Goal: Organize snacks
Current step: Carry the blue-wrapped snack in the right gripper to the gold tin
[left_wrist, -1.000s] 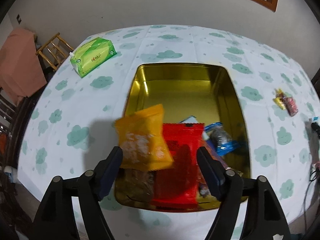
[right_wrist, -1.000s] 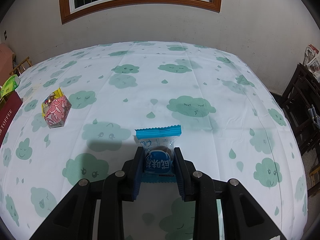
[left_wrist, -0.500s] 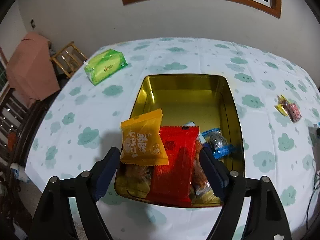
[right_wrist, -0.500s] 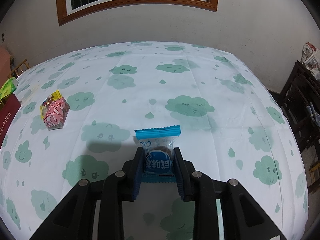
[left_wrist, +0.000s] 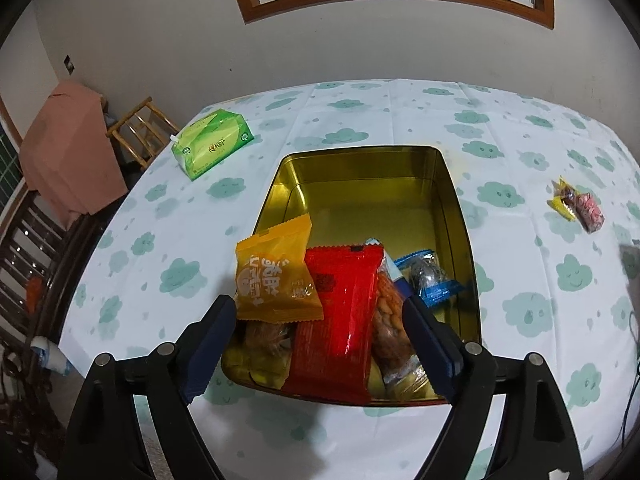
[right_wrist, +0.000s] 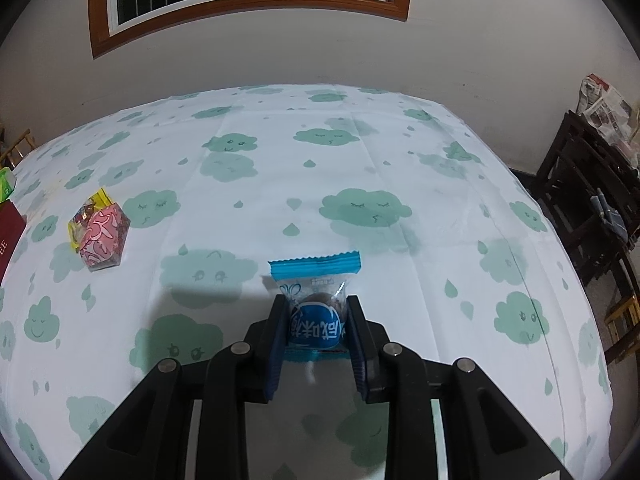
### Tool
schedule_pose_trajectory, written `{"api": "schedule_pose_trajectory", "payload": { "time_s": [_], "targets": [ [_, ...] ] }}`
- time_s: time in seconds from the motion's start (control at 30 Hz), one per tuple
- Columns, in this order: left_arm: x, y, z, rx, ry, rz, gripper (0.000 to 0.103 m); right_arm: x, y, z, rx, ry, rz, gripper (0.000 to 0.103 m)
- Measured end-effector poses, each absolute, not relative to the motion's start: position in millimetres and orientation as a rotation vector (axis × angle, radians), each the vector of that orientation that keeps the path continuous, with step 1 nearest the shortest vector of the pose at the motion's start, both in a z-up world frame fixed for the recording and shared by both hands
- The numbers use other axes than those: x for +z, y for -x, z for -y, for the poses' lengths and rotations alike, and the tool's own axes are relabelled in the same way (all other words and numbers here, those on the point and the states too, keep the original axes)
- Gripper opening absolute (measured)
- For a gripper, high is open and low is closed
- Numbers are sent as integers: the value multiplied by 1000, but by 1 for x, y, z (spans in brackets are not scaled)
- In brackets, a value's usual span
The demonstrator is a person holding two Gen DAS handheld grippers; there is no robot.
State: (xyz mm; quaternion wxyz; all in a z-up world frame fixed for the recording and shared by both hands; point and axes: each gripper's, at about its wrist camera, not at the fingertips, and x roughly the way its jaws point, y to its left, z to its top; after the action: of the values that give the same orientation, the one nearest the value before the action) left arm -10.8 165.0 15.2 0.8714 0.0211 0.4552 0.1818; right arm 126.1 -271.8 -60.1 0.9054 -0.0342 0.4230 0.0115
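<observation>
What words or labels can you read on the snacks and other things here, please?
"EE": end of a word on the dark red box.
Orange packet: Chinese characters, too blurred to read.
Blue-and-white packet: Chinese characters, unclear.
Green tissue pack: logo too small.

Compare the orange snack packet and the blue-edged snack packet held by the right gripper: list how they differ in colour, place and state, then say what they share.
The orange snack packet is opaque, while the blue-edged snack packet is partly clear, showing a dark round snack. The orange snack packet rests on other snacks in the gold tin; the blue-edged snack packet is over the tablecloth. The left gripper stands open, not pressing the orange snack packet; the right gripper clamps the blue-edged snack packet. Both are sealed, crimp-edged wrappers.
</observation>
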Motion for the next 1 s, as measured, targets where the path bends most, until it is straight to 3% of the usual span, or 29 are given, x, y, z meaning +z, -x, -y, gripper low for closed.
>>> {"api": "schedule_pose_trajectory", "payload": {
  "time_s": [0.5, 1.0],
  "targets": [
    [16, 23, -175, 369, -6, -939, 86, -31, -94, 222, 148, 59, -864, 28],
    [17, 51, -232, 455, 100, -916, 87, 4, -57, 55, 533, 123, -822, 28]
  ]
}}
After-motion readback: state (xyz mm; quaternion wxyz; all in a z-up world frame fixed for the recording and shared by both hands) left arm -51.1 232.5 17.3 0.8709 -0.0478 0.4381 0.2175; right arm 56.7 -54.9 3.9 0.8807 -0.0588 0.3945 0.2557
